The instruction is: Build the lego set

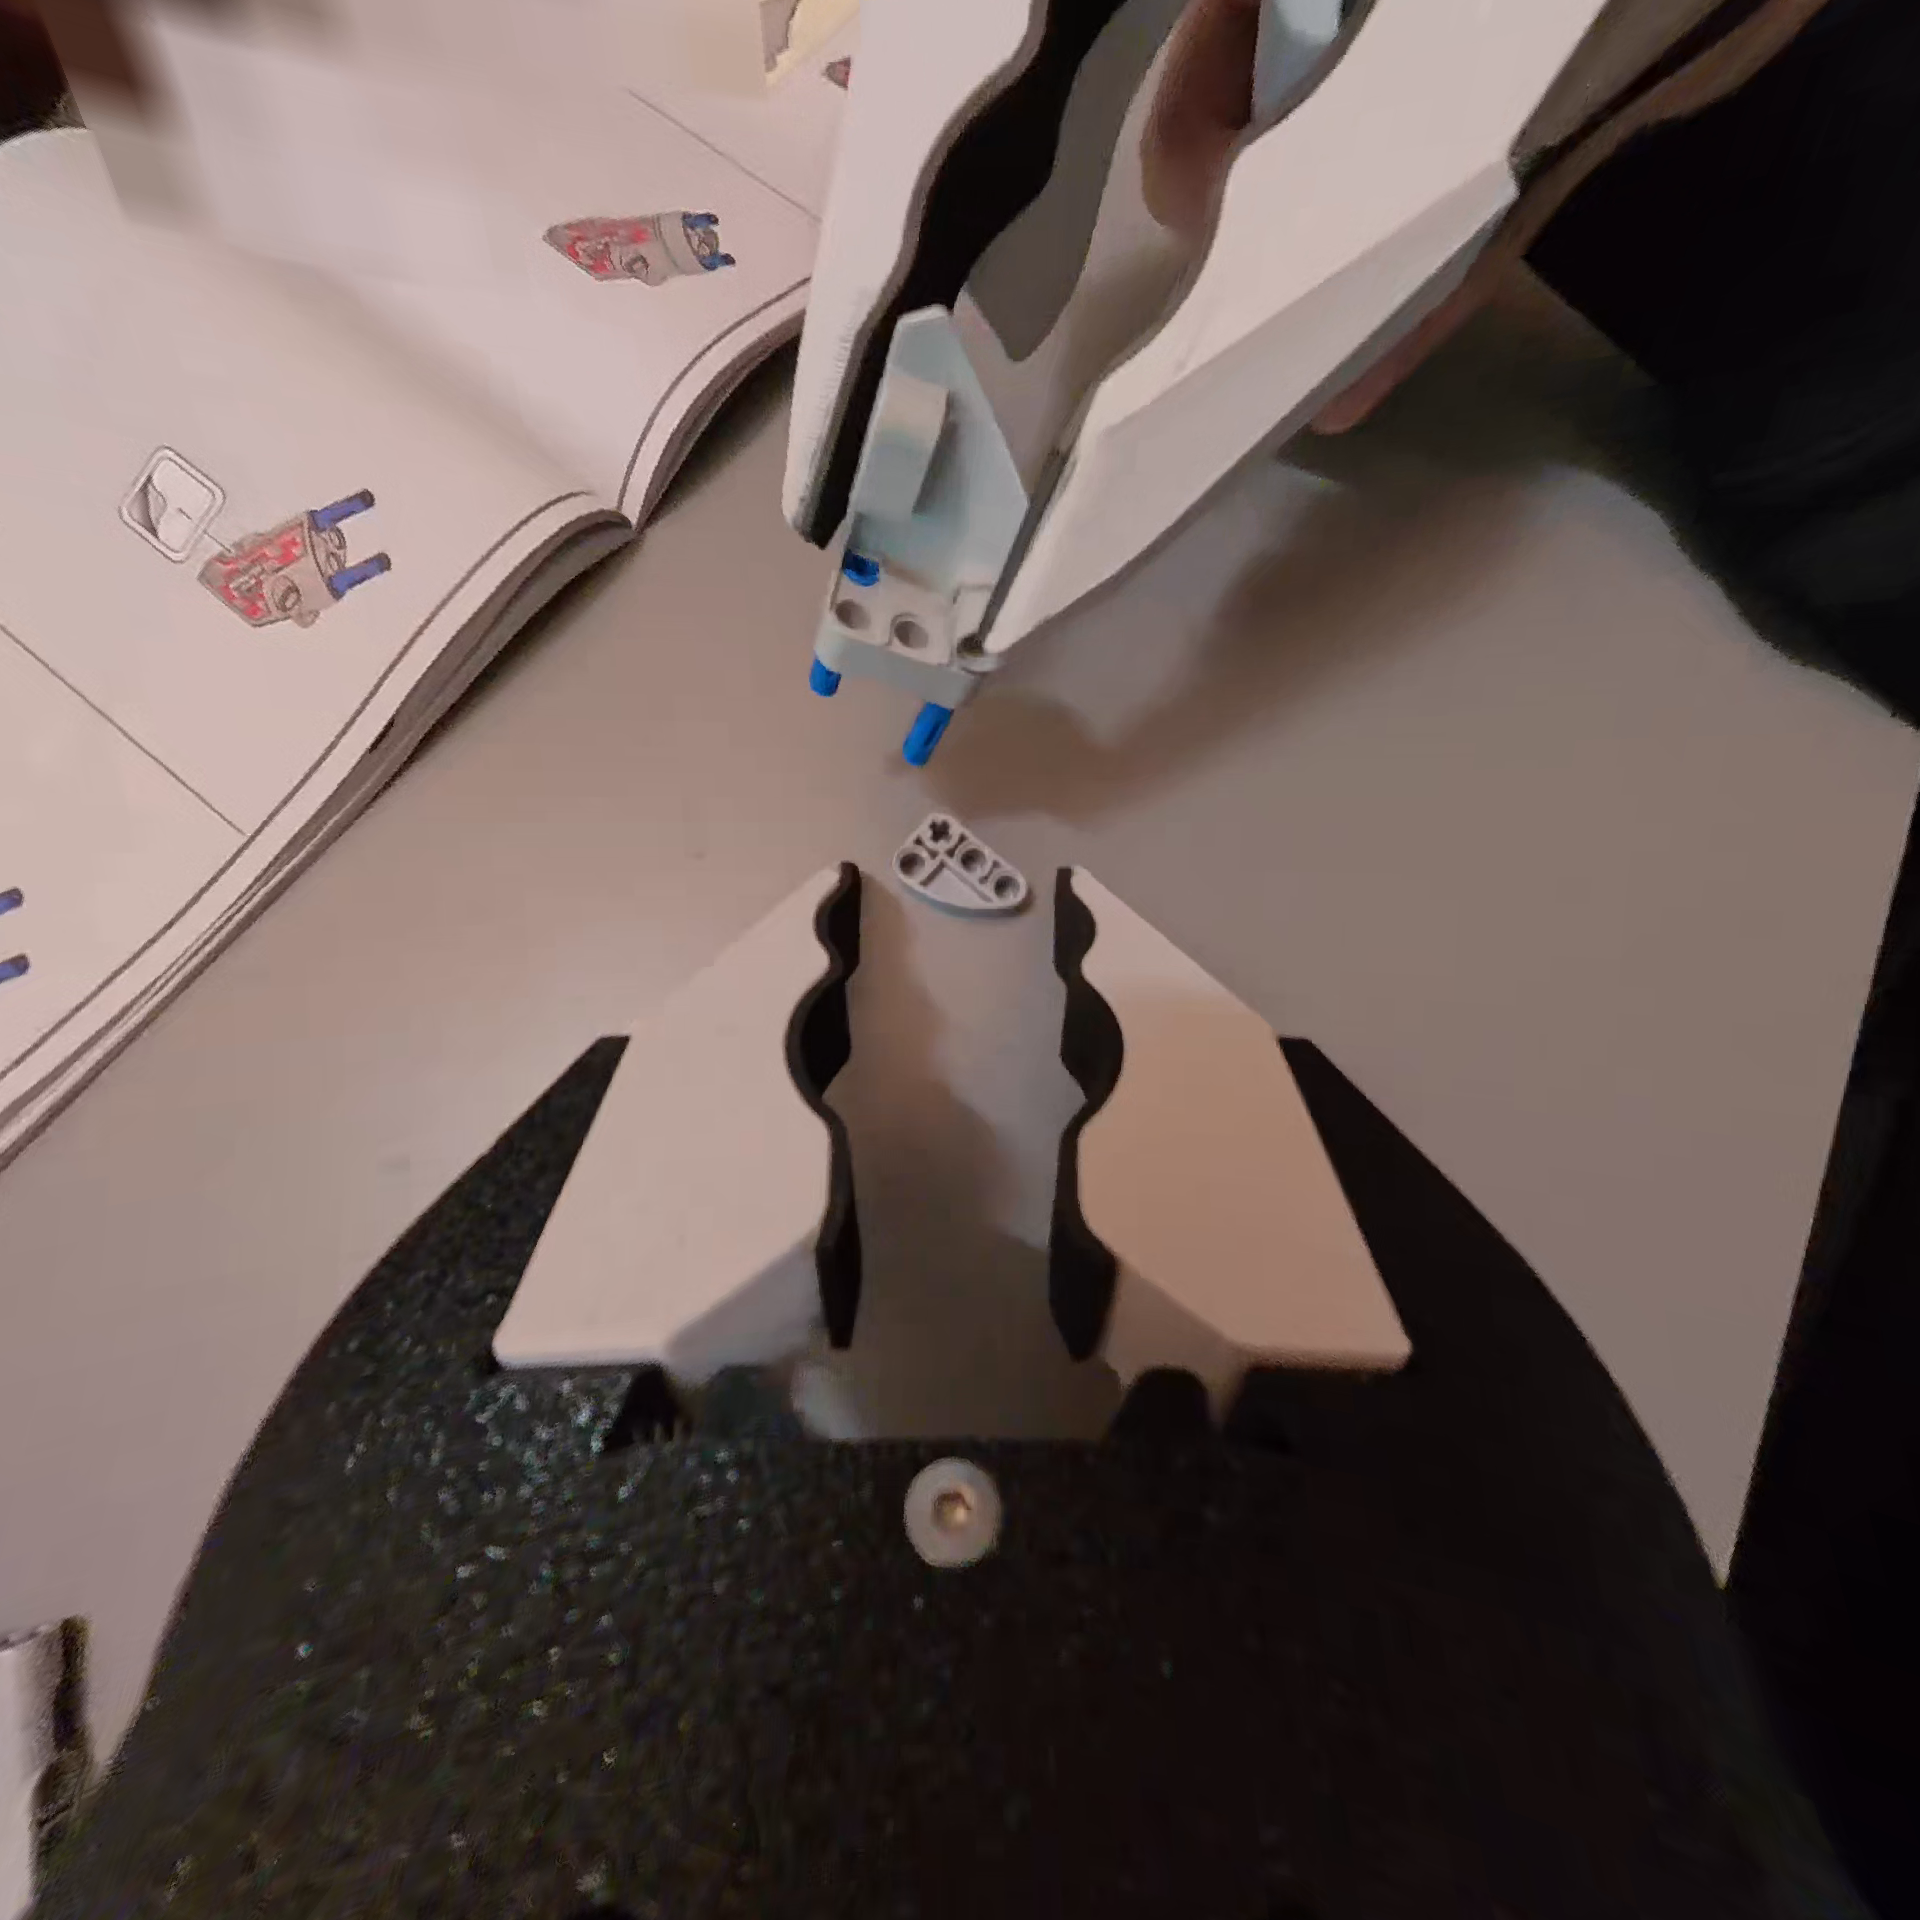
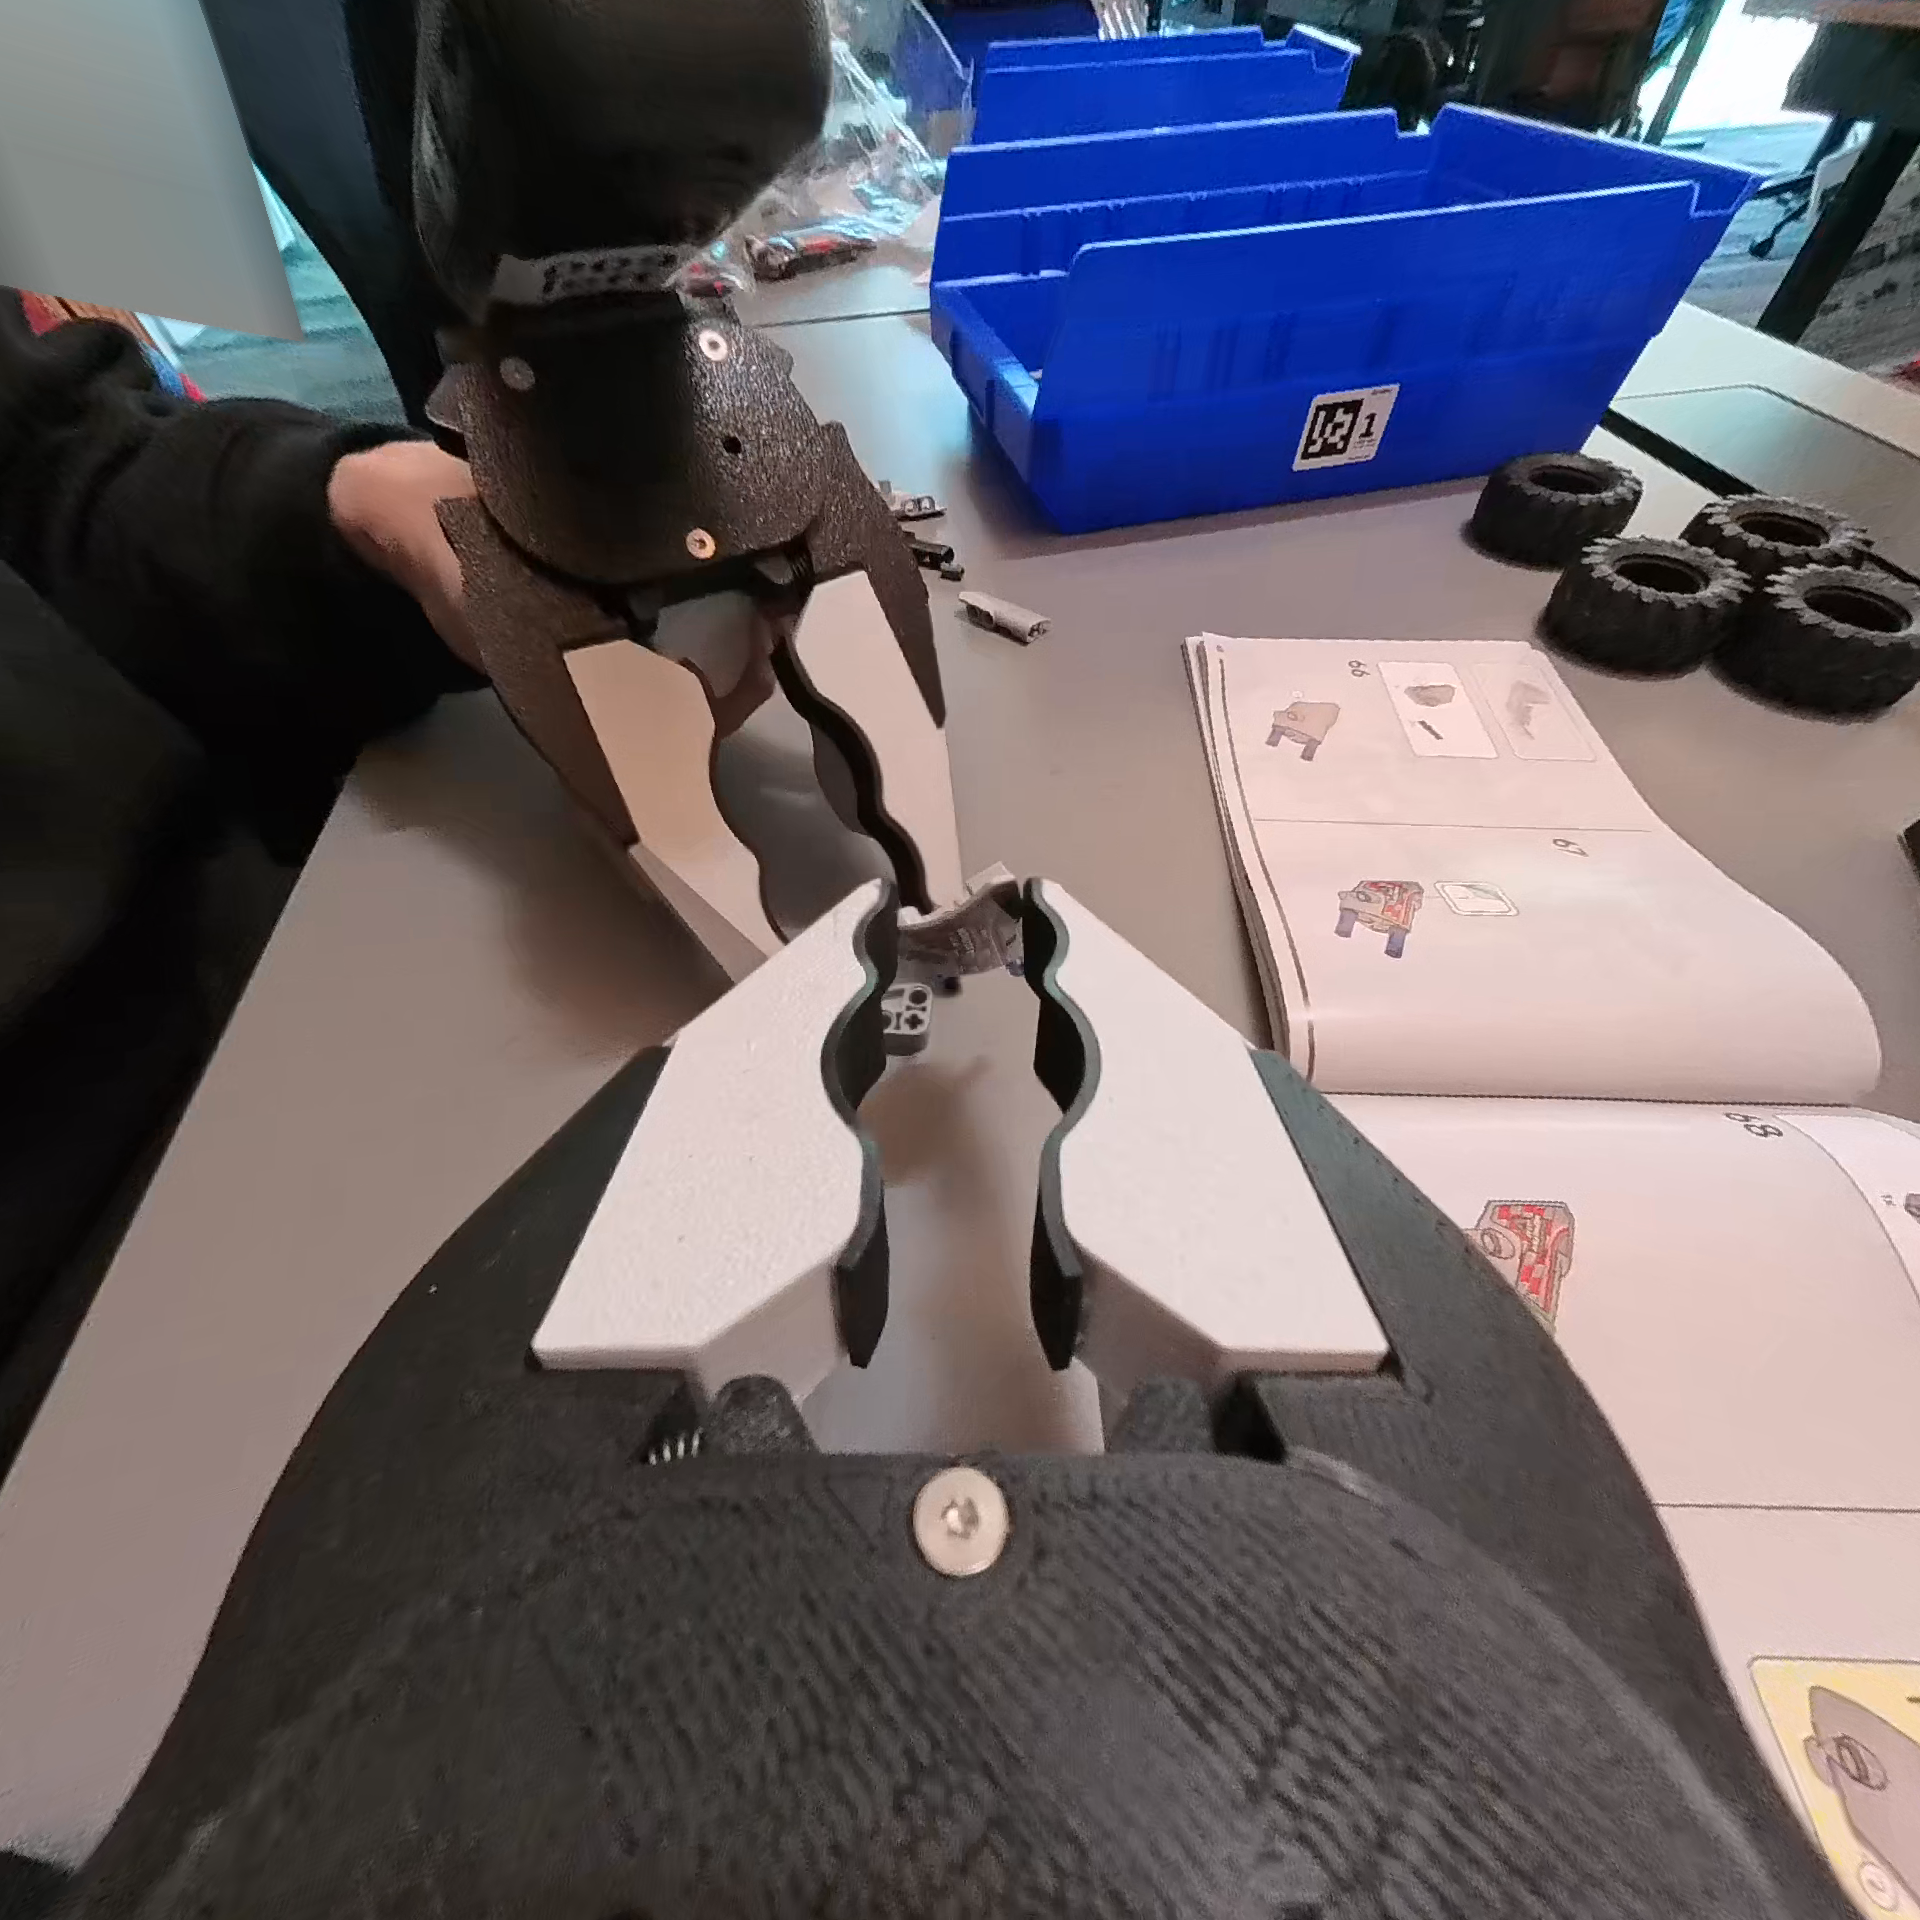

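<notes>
My left gripper (image 1: 958, 883) is open, low over the grey table, with a small flat grey lego plate (image 1: 961, 878) lying on the table between its tips. My right gripper (image 1: 904, 592) reaches in from above, shut on a grey lego assembly (image 1: 899, 634) with blue pins (image 1: 925, 732) pointing down at the table, just beyond the plate. In the right wrist view the right gripper (image 2: 961, 899) pinches the assembly (image 2: 956, 940) at its tips. The flat plate (image 2: 909, 1013) lies below it, and the open left gripper (image 2: 821, 883) faces it.
An open instruction booklet (image 2: 1455, 883) lies right of the grippers; it also shows in the left wrist view (image 1: 312, 468). Blue bins (image 2: 1299, 312) stand at the back, several black tyres (image 2: 1683, 592) at the far right. Small loose grey pieces (image 2: 1003, 613) lie behind the left gripper. About 6 cm separates my left fingertips from my right.
</notes>
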Demonstrator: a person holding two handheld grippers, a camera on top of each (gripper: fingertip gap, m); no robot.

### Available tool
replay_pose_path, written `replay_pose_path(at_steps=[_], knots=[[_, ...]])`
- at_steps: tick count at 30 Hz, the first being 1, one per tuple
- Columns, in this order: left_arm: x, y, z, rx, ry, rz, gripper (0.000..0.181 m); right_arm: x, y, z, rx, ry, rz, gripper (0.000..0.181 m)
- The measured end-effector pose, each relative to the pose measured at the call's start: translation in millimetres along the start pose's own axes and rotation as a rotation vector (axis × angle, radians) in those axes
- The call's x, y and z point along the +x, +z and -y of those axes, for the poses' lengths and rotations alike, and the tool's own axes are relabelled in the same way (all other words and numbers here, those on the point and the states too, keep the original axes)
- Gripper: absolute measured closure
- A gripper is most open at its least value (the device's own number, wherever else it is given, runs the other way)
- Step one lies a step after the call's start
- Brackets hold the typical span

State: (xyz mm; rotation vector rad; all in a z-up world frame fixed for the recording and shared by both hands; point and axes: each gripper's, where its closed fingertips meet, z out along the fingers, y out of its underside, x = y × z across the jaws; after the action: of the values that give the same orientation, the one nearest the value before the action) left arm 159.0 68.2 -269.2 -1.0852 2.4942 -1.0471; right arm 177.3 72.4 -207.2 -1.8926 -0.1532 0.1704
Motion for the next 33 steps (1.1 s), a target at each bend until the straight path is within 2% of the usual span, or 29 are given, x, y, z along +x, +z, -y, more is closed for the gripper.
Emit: replay_pose_path(at_steps=[4, 8, 15, 17, 20, 22, 26, 29, 33], knots=[[-4, 1, 0, -0.022, 0.054, 0.047, 0.147, -5, -5, 3, 0.028, 0.000, 0.028, 0.159], [-21, -8, -5, -0.043, 0.125, 0.114, 0.150, -20, -10, 4, 0.048, -0.010, 0.127, 0.159], [-58, -22, -1, 0.052, 0.027, 0.218, 0.160, -29, -6, 0, 0.012, -0.053, 0.167, 0.159], [-54, -24, 0, 0.057, 0.031, 0.188, 0.160, -28, -5, -1, 0.005, -0.055, 0.159, 0.159], [-21, -20, 4, 0.081, 0.050, -0.026, 0.160, -27, -5, -2, -0.004, -0.067, 0.155, 0.159], [-14, -16, 3, 0.070, 0.031, -0.065, 0.159, -31, -6, -1, 0.001, -0.085, 0.174, 0.159], [-19, -10, 1, 0.044, 0.067, -0.012, 0.162, -42, -10, 4, 0.033, -0.151, 0.214, 0.159], [-37, -11, -7, -0.006, 0.093, 0.095, 0.161, -47, -13, 7, 0.054, -0.199, 0.222, 0.159], [-42, -15, -2, 0.045, 0.050, 0.098, 0.161, -48, -13, 7, 0.049, -0.241, 0.206, 0.159]])
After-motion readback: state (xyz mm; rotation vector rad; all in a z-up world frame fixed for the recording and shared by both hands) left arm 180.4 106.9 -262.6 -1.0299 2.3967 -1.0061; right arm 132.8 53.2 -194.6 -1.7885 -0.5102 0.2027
